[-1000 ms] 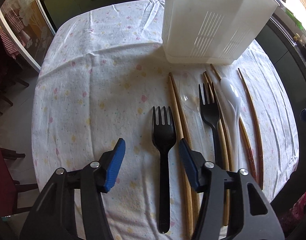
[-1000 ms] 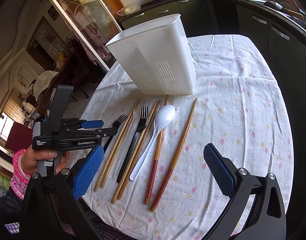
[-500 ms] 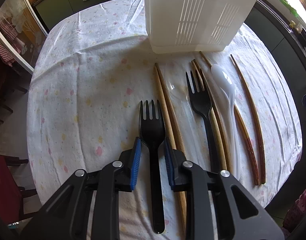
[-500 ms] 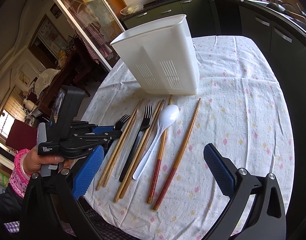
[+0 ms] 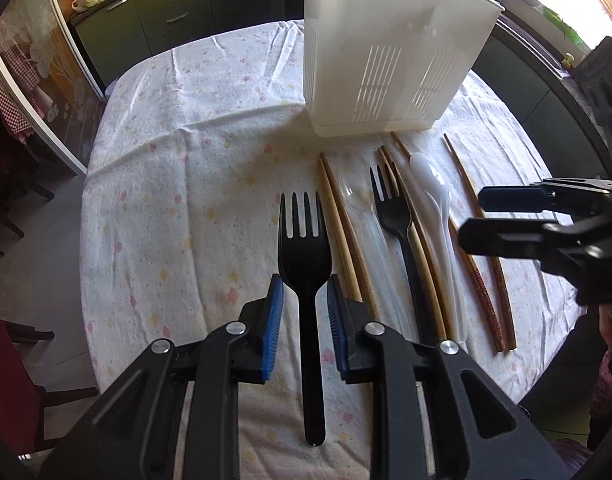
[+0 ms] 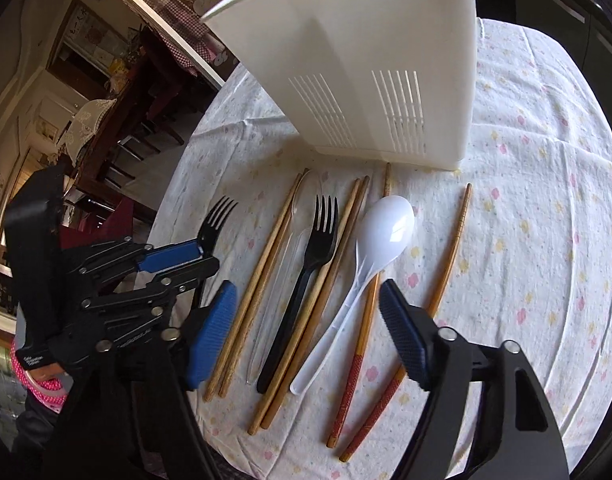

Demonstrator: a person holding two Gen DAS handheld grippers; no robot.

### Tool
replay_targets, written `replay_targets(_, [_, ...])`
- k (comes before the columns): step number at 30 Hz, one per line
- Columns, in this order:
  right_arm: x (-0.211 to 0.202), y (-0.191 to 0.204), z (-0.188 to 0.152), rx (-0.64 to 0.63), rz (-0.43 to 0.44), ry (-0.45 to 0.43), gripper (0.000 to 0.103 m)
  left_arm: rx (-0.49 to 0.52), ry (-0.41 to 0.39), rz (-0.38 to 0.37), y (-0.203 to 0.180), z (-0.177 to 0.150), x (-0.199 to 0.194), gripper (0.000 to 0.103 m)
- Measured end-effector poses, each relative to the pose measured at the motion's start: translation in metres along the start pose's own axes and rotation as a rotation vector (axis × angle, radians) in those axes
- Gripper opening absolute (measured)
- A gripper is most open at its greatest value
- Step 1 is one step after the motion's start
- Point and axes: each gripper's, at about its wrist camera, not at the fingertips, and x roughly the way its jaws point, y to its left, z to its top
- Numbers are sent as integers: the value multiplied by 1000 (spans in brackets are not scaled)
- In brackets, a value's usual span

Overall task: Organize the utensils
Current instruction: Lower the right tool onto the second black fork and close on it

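Okay, writing first: left gripper body carries small white print, too tiny to read; no other labels legible. Left gripper is clenched on black fork, blue pads on either side of its neck, tines pointing away toward the white utensil caddy; from the right wrist view the fork looks lifted off the cloth, tines sticking out past the pads. Right gripper is released, jaws wide apart, hovering above the row of utensils with nothing between the pads; it also shows at the right edge of the left wrist view. On the floral tablecloth in front of the caddy lie, left to right: pale wooden chopstick pair, clear plastic spoon, second black fork, another pale chopstick pair, white plastic spoon overlapping a red-handled chopstick, and another red-handled chopstick farthest right.
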Motion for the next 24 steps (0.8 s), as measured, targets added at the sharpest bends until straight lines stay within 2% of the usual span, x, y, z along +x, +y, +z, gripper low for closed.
replay_targets(2, [14, -2, 8, 10, 2, 23, 47, -6, -7, -5, 4, -2, -4, 21])
replay_targets(6, [27, -4, 22, 15, -22, -3, 43, -14, -13, -12, 12, -7, -7, 22])
replay_targets(11, [44, -9, 36, 16, -14, -6, 33, -17, -24, -21, 19, -10, -11, 21])
replay_targets(19, [56, -4, 49, -16, -19, -6, 30, -14, -44, -31, 20, -11, -19, 22])
replay_targets(22, [55, 1, 46, -39, -48, -11, 9, -12, -44, -33, 20, -11, -19, 22])
replay_targets(24, [51, 4, 41, -57, -56, -18, 5, -13, -46, -35, 20, -11, -20, 22])
